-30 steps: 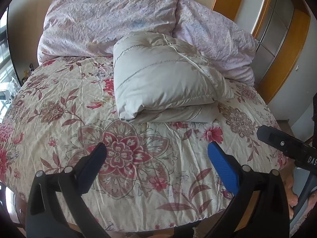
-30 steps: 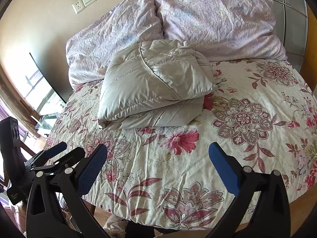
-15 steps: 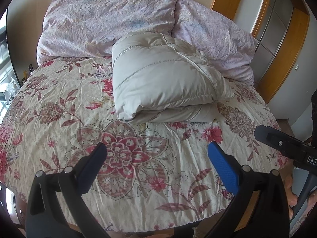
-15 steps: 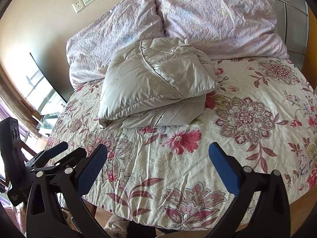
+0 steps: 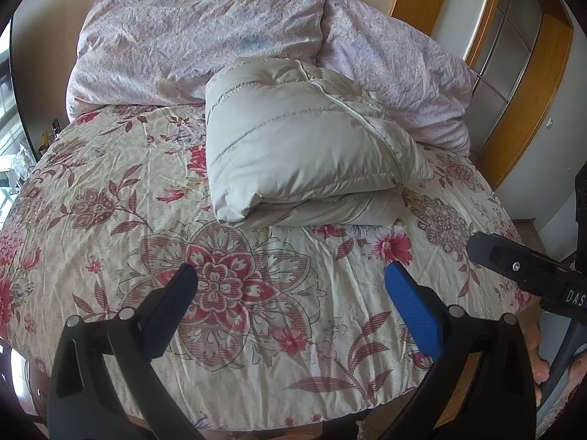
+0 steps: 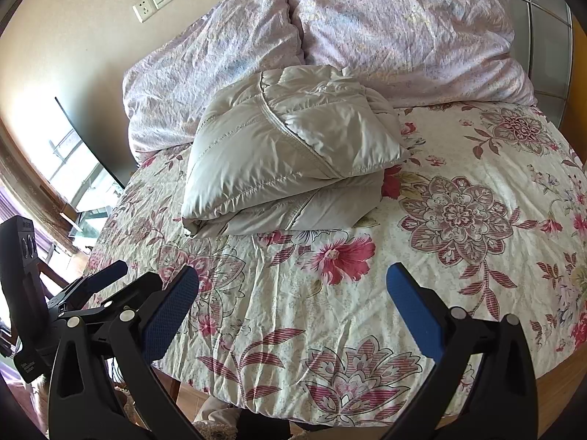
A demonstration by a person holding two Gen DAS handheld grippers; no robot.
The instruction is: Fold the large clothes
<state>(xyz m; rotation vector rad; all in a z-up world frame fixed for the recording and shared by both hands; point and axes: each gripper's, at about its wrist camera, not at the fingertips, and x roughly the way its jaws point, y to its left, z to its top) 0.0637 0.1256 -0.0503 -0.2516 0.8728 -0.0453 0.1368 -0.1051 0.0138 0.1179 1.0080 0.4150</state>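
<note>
A pale grey padded jacket (image 5: pixel 301 146) lies folded in a thick bundle on the floral bedspread (image 5: pixel 110 220), near the pillows. It also shows in the right wrist view (image 6: pixel 290 154). My left gripper (image 5: pixel 290 282) is open and empty, held above the foot of the bed, well short of the jacket. My right gripper (image 6: pixel 291 286) is open and empty too, over the near part of the bed. The right gripper's body shows at the right edge of the left wrist view (image 5: pixel 528 275); the left gripper shows at the left edge of the right wrist view (image 6: pixel 91 293).
Two lilac pillows (image 5: pixel 205 36) (image 6: pixel 403 33) lean against the wall behind the jacket. A wooden door frame (image 5: pixel 521 99) stands to the right of the bed. A window (image 6: pixel 73 168) and wall sockets (image 6: pixel 154 0) are on the left side.
Both grippers have shifted only slightly; the jacket sits a little higher in the right wrist view. Nothing was taken hold of or let go.
</note>
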